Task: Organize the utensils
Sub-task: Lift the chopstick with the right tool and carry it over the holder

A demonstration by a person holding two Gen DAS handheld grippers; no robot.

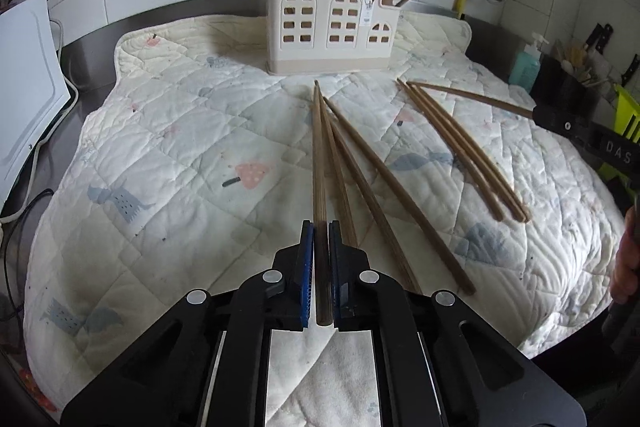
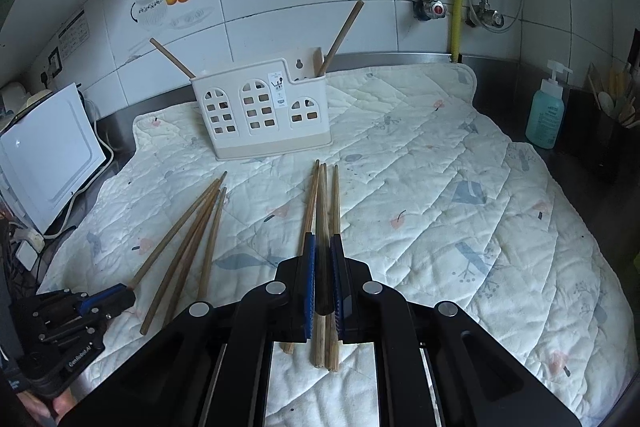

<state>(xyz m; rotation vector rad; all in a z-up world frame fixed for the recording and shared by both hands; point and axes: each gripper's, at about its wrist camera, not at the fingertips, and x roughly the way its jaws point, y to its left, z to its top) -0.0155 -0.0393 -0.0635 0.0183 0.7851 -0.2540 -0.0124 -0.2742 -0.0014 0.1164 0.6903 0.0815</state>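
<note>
A cream house-shaped utensil holder (image 1: 332,27) (image 2: 260,111) stands at the back of the quilted mat (image 1: 180,147), with chopsticks leaning out of both ends. My left gripper (image 1: 321,227) is shut on one brown chopstick (image 1: 318,147); two more lie just right of it. In the right wrist view that left gripper (image 2: 130,291) sits at the lower left, beside its group of chopsticks (image 2: 192,239). My right gripper (image 2: 322,239) is shut on another chopstick (image 2: 321,203) above a few loose ones. In the left wrist view the right gripper (image 1: 536,113) enters from the right edge, clamping a chopstick (image 1: 472,99).
A white appliance (image 1: 24,99) with cables stands off the mat's left side. A teal soap bottle (image 2: 546,115) and a dark container of utensils (image 2: 616,131) stand at the right. Tiled wall and pipes rise behind the holder.
</note>
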